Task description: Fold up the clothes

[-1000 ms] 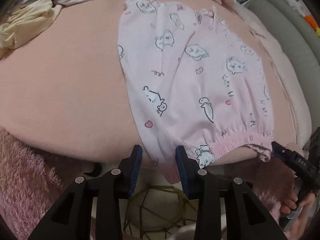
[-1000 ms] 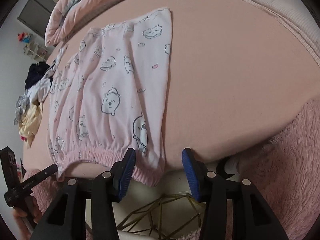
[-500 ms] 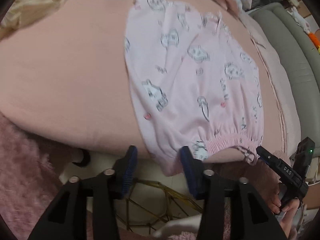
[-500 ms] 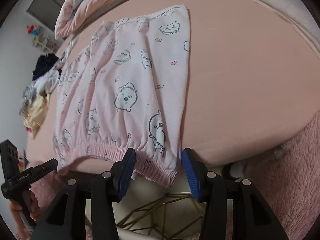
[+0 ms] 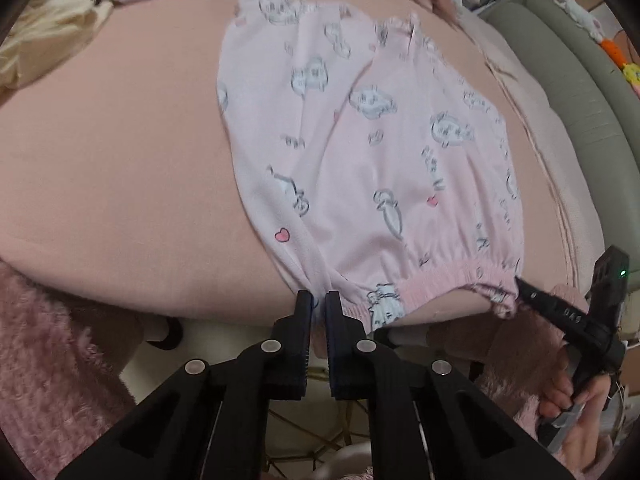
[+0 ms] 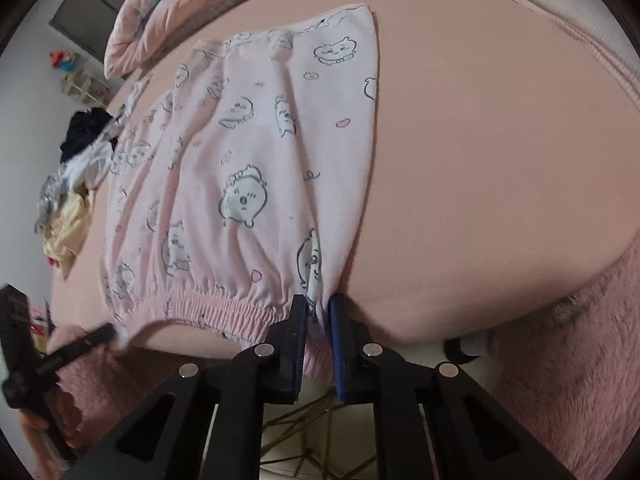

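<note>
One pink printed pajama garment [image 5: 360, 168] lies on the bed [image 5: 120, 168]; left gripper [image 5: 319, 304] and right gripper [image 6: 318, 308] each clamp its elastic hem. One clothes pile [image 6: 76, 184] sits well apart.

Left tool [image 5: 319, 300] and right tool [image 6: 318, 304], both clamped tight.

**Open sheet flanks the pajamas; clutter keeps to the far edge**

Bare pink sheet [image 6: 500, 152] lies wide open beside the pajamas [image 6: 256, 184], offering clear passage. A clothes pile [image 6: 76, 184] crowds the far corner, a rolled quilt [image 6: 168, 12] the head end. The other side's sheet [image 5: 120, 152] is open too.
</note>
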